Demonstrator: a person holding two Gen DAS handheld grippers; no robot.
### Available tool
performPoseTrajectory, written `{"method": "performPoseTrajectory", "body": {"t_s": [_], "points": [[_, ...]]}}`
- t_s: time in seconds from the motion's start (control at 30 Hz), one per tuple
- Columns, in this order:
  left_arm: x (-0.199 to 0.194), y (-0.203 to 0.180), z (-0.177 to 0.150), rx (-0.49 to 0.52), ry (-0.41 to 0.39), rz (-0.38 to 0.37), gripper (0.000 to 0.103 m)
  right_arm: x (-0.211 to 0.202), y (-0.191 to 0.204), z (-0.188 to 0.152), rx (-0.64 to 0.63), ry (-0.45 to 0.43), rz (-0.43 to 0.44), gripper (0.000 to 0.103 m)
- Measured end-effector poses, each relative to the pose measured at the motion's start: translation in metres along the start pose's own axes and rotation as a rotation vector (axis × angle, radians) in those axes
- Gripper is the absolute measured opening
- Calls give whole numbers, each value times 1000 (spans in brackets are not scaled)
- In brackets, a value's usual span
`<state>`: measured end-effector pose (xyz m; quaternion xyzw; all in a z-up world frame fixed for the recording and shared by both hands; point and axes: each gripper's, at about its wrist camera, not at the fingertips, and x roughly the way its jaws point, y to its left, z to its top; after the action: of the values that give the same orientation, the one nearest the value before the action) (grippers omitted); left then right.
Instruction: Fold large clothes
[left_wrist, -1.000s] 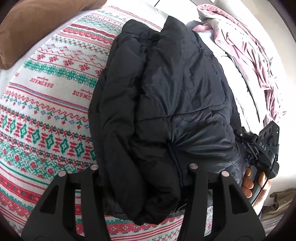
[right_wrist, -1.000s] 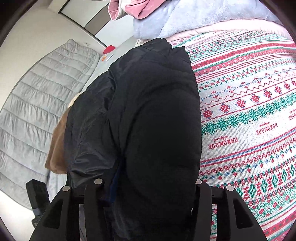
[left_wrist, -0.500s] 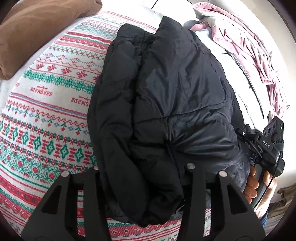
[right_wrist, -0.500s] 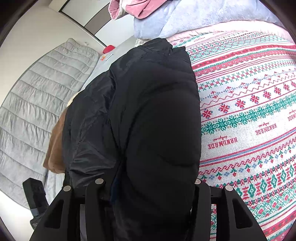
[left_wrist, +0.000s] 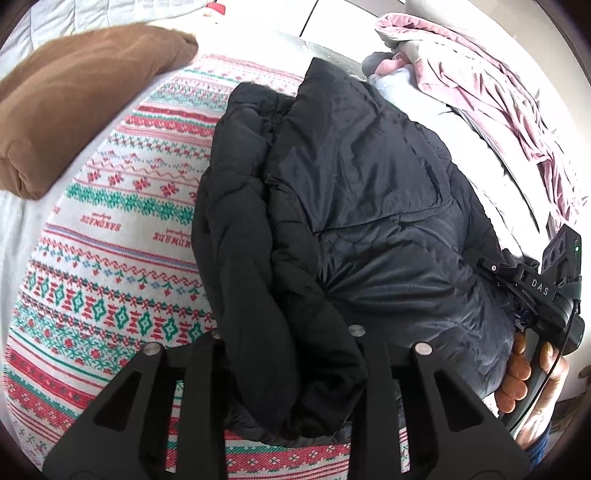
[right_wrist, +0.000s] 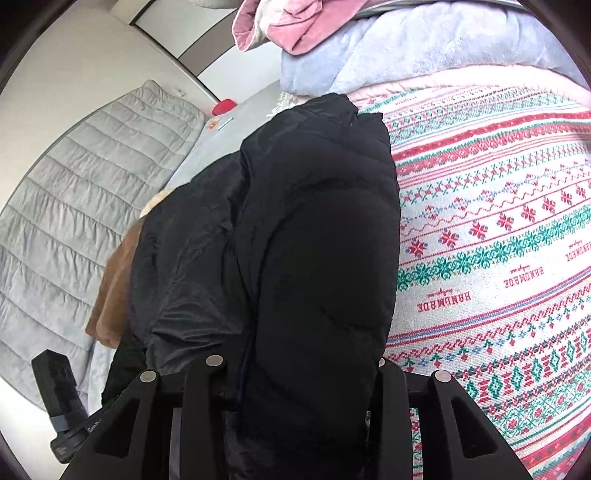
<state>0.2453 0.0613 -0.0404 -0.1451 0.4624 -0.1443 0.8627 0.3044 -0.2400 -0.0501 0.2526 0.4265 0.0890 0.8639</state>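
In your left wrist view, the black puffer jacket (left_wrist: 351, 221) lies folded lengthwise on the patterned knit blanket (left_wrist: 110, 229), its long axis running away from the claw toward the pink and pale bedding (left_wrist: 480, 85) at the far end. It looks bulky and glossy, a thick rolled layer on its left side and a smoother quilted panel on its right. Your left claw (left_wrist: 288, 354) stands wide, with the jacket's near end bulging between its fingers; you cannot tell whether it grips. A brown pillow (left_wrist: 74, 107) sits to the far left of the jacket. At the jacket's right edge, a hand (left_wrist: 524, 373) holds your other gripper's handle against the fabric.

In your right wrist view, the jacket (right_wrist: 295, 258) again stretches away from the claw, its far end reaching the pale blue blanket (right_wrist: 406, 48). The knit blanket (right_wrist: 498, 240) lies to its right, a grey quilted cover (right_wrist: 85, 203) to its left. Your right claw (right_wrist: 299, 369) is spread wide around the jacket's near end; whether it pinches is unclear.
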Motion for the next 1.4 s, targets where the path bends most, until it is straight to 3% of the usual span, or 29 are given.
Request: {"method": "performPoseTrajectory", "body": {"t_s": [0.4,0.53,0.77,0.93,1.13,1.27,1.4], "points": [[-18,-20,16,44,-49,-65,23,-47,10,5,-102,-148,-60,29],[-28,-27,26,85,-76,-66,23,-60,14,9,-102,-186,-45,29],[-67,-3,71,148,-168,-34,22,-55,79,28,-170,-280,-13,27],[-126,48,129,126,-301,1,22,-38,160,59,-202,-316,94,27],[-211,138,193,97,-466,122,22,19,276,85,-248,-332,316,27],[-224,206,218,47,-481,223,23,86,342,85,-238,-268,412,27],[-172,282,222,36,-366,351,26,183,366,75,-124,-105,461,27]]}}
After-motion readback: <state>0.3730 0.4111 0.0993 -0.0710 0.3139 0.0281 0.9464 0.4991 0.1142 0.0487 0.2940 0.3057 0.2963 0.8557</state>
